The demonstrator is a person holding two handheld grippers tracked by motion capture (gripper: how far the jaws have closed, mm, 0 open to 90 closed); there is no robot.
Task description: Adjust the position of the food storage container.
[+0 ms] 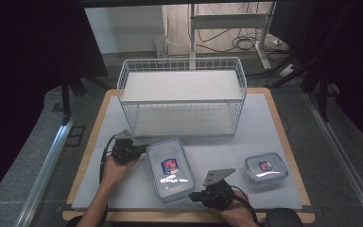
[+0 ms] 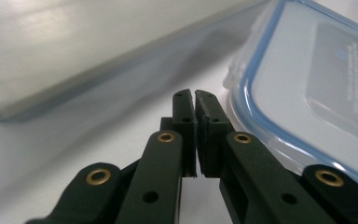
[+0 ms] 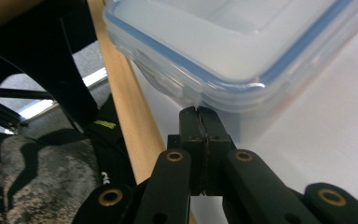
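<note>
Bench [image 1: 274, 118] covered by a grey mat; white wire basket [image 1: 182, 94] is set at the far edge, centre. Large clear container with blue-sealed lid [image 1: 170, 169] is placed near the front edge, centre-left. Small matching container [image 1: 265, 169] is seen toward the front right corner, well apart from the large one. Left gripper [image 1: 142, 150] is held just beside the large container's far left corner, fingers [image 2: 186, 112] almost fully closed, nothing held. Right gripper [image 1: 194, 195] is held at its front right corner, fingers [image 3: 191, 123] closed, empty, tips touching the container's side.
</note>
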